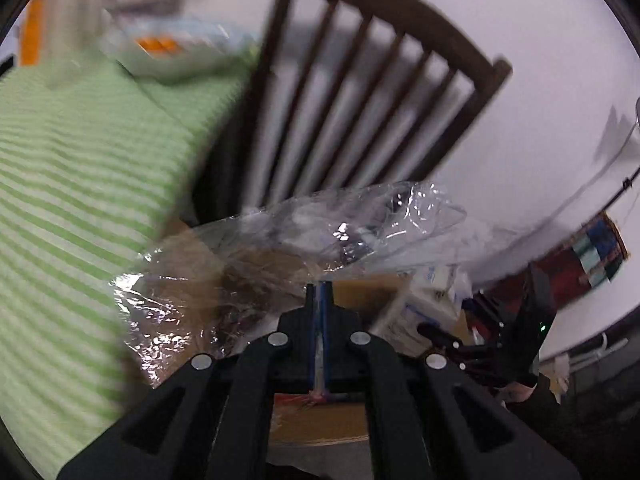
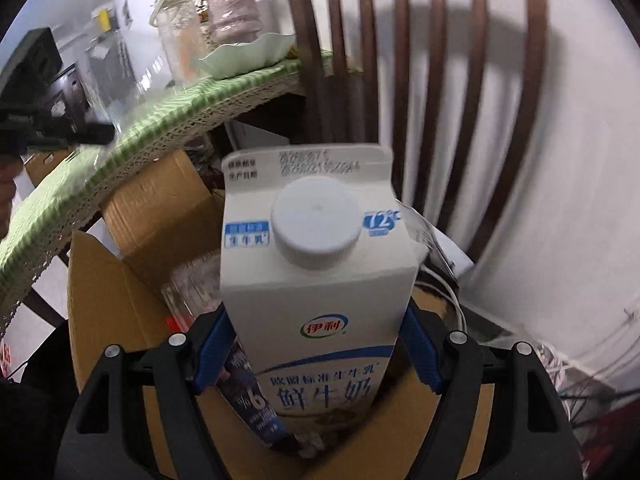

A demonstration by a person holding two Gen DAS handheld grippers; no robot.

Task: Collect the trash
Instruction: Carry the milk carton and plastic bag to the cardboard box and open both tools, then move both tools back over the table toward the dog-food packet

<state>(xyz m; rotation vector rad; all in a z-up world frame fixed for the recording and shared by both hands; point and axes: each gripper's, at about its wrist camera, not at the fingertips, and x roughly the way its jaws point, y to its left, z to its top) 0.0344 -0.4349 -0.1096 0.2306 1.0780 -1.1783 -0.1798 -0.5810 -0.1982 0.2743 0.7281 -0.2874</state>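
My left gripper [image 1: 319, 292] is shut on a crumpled clear plastic wrapper [image 1: 280, 248], which hangs out ahead of the fingers above a cardboard box [image 1: 320, 420]. My right gripper [image 2: 316, 344] is shut on a white milk carton [image 2: 316, 280] with a white screw cap, held upright over the open cardboard box [image 2: 104, 304]. The box holds a dark blue packet [image 2: 248, 404] and other wrappers. The left gripper shows at the left edge of the right wrist view [image 2: 44, 128].
A table with a green striped cloth [image 1: 72, 184] stands to the left; it carries a pale green dish [image 2: 244, 56], a glass jar [image 2: 180, 36] and a vase [image 2: 234, 12]. A dark wooden chair [image 2: 416, 80] stands behind the box against a white wall. Cables [image 2: 452, 300] lie on the right.
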